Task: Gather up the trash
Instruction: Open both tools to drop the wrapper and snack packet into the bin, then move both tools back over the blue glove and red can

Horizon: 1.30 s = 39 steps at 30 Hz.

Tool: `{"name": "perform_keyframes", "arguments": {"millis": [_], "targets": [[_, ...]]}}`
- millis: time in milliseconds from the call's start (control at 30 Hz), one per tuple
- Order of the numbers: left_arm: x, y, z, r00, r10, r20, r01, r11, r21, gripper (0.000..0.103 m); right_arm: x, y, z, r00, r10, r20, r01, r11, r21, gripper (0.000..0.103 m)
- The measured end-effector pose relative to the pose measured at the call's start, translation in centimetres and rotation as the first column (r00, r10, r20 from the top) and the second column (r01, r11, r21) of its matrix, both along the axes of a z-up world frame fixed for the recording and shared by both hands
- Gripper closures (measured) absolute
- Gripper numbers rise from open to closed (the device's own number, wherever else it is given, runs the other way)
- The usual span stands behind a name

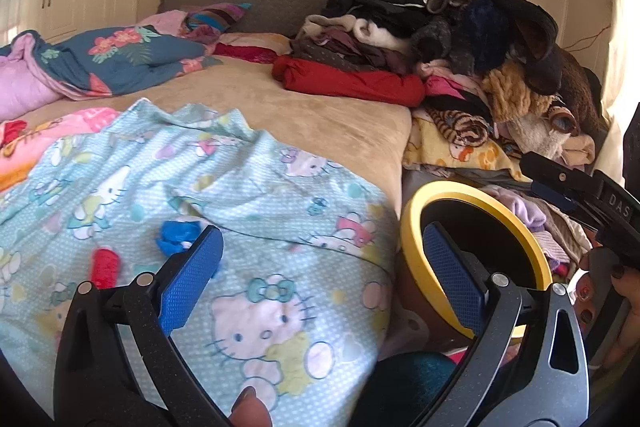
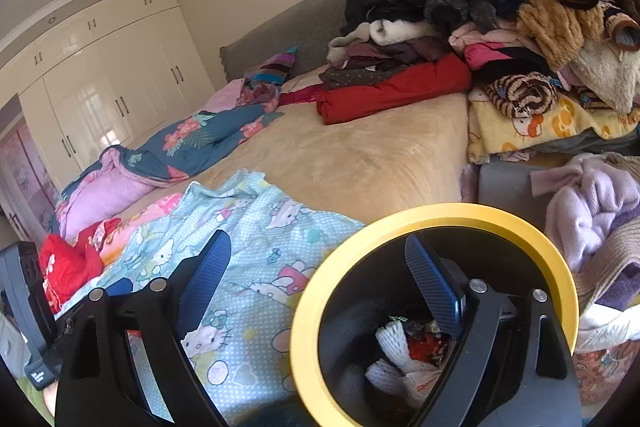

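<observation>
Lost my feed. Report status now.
Left gripper and right gripper open, empty. Bin holds trash. Blue wad and red piece on sheet. Nothing blocking.

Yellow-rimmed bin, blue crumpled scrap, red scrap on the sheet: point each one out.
Yellow-rimmed bin (image 2: 400, 223): right wrist view, on the far arc of its yellow rim.
Blue crumpled scrap (image 1: 176, 237): left wrist view, on its middle.
Red scrap (image 1: 105, 267): left wrist view, on its middle.

Trash bin: round, black interior, yellow rim, upright beside the bed edge. Contents: white foam fruit netting and red wrappers. On the cartoon-cat sheet: a crumpled blue wrapper and, near it, a red wrapper.
</observation>
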<state>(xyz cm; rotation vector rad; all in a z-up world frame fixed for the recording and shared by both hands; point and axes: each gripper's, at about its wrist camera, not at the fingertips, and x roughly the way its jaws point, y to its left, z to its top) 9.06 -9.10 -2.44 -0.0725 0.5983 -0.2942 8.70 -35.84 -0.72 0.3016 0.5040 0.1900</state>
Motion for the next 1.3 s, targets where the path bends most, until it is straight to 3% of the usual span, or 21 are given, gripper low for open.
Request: {"name": "perform_keyframes", "arguments": {"millis": [633, 1067, 1133, 1200, 1300], "targets": [[-0.1, 8.3, -0.1, 0.983, 0.181, 0.012, -0.181, 0.983, -0.021, 0.011, 1.3, 8.1, 0.1, 0.986, 0.166, -0.006, -0.167, 0.985, -0.048, 0.016], [0.4, 15.2, -3.7, 0.947, 0.297, -0.121, -0.302, 0.953, -0.031, 0.012, 5.8, 18.2, -3.0, 0.921, 0.363, -0.145, -0.376, 0.924, -0.075, 0.017], [0.5, 15.9, -4.6, 0.94, 0.301, -0.159, -0.311, 0.949, -0.044, 0.021, 6.7, 19.8, -3.9, 0.905, 0.388, -0.174, -0.405, 0.911, -0.076, 0.017], [0.7, 16.6, -5.6, 0.93, 0.303, -0.21, -0.322, 0.945, -0.061, 0.035, 7.5, 21.3, -5.0, 0.886, 0.414, -0.207, -0.437, 0.896, -0.076, 0.025], [0.9, 17.1, -7.1, 0.918, 0.29, -0.27, -0.322, 0.943, -0.084, 0.044, 8.8, 23.3, -7.0, 0.855, 0.446, -0.264, -0.48, 0.874, -0.077, 0.032]]}}
